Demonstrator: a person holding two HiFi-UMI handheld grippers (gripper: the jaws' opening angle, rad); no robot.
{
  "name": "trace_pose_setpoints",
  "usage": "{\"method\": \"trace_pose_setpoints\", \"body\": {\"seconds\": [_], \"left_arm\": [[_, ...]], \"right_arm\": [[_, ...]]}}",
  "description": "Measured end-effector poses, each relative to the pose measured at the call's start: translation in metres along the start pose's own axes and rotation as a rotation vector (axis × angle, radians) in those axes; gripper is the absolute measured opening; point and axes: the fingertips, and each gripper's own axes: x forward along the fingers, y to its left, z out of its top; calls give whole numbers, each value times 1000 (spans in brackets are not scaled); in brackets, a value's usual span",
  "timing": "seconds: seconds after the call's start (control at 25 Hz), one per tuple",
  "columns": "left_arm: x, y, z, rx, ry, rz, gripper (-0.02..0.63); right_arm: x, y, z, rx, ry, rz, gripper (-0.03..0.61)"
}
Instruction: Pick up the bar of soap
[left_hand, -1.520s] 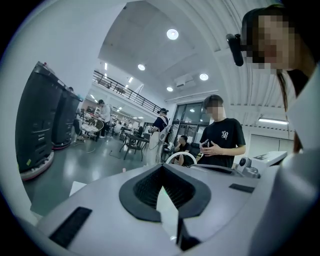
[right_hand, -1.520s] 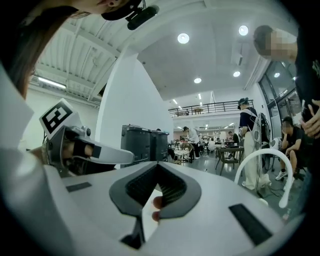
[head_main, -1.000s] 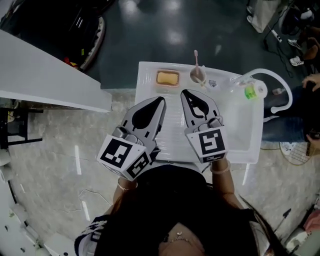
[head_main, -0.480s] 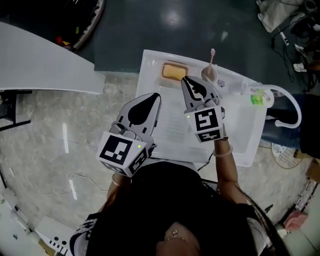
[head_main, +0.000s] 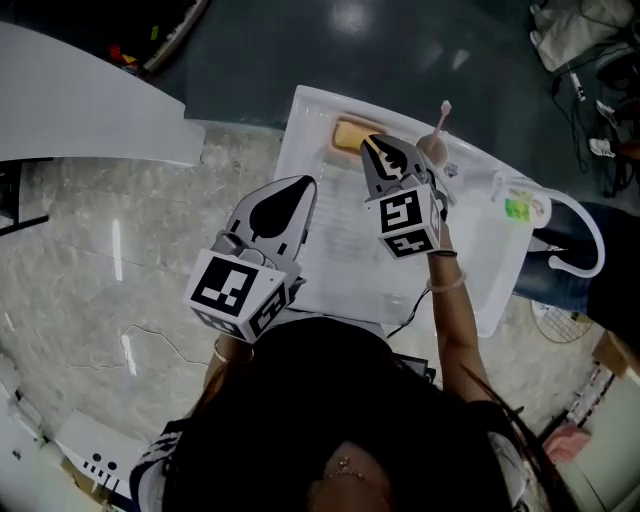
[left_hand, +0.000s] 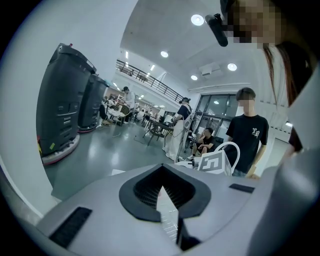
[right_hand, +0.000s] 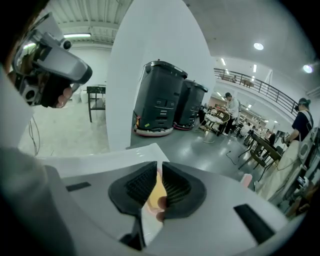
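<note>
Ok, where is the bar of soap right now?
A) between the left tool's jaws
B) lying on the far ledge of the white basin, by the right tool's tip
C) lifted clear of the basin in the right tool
B: the bar of soap lies flat on the white basin's far ledge beside the shut right tool, and the left tool sits well short of it.

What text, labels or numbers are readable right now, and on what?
None readable.
Square markers on left tool and right tool: patterns, no words.
Green label: too small.
White print on bystander's black T-shirt: too blurred.
</note>
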Motion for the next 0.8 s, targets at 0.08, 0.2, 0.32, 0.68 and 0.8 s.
{"method": "trace_pose_setpoints", "body": {"seconds": [0.08,0.2,0.32,0.68,0.8], "left_arm": [[-1,6,-2,-7,3,6,0],[-3,12,-3,-17,4,12,0],[-3,19,-3,-27,5,18,0],[0,33,-10,-45,25,20,0],[0,37,-11,-51,28,21,0]], "right_arm": [[9,2,-4,-27,29,15,26],[19,6,-10,-62,66,43,45],[30,11,-15,-96,102,70,69],[56,20,-38,-212,246,167,121],[63,23,-42,-231,274,188,124]]}}
